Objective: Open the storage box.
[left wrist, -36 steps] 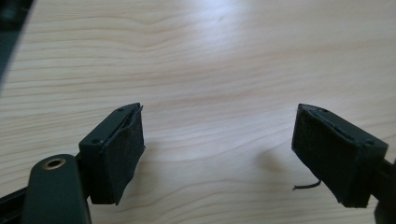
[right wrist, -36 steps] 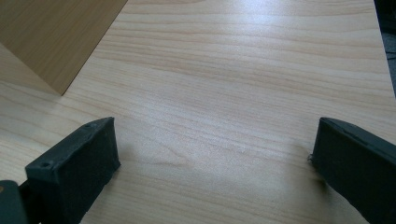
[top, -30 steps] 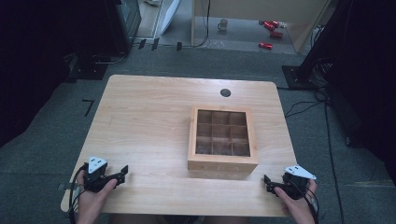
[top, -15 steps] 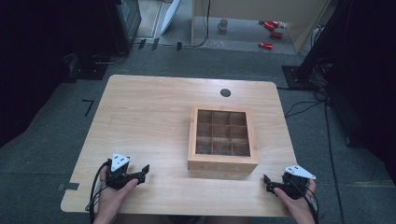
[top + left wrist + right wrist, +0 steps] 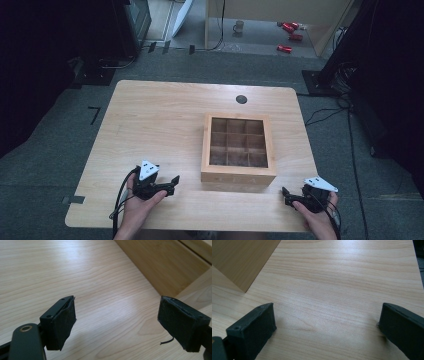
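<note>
Left gripper (image 5: 172,181): jaws spread, empty, low over the light wood table (image 5: 150,115), w/ the square wooden box of nine glass-topped compartments (image 5: 238,145) just ahead to its right. Right gripper (image 5: 286,196) likewise spread, empty, box near its left. Judging by that, nothing grasped yet, whole job left

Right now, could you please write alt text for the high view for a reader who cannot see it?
A wooden box divided into nine compartments sits on a light wooden table. Hands hold the left gripper and right gripper near the table's front edge, on either side of the box, both apart from it.
</note>
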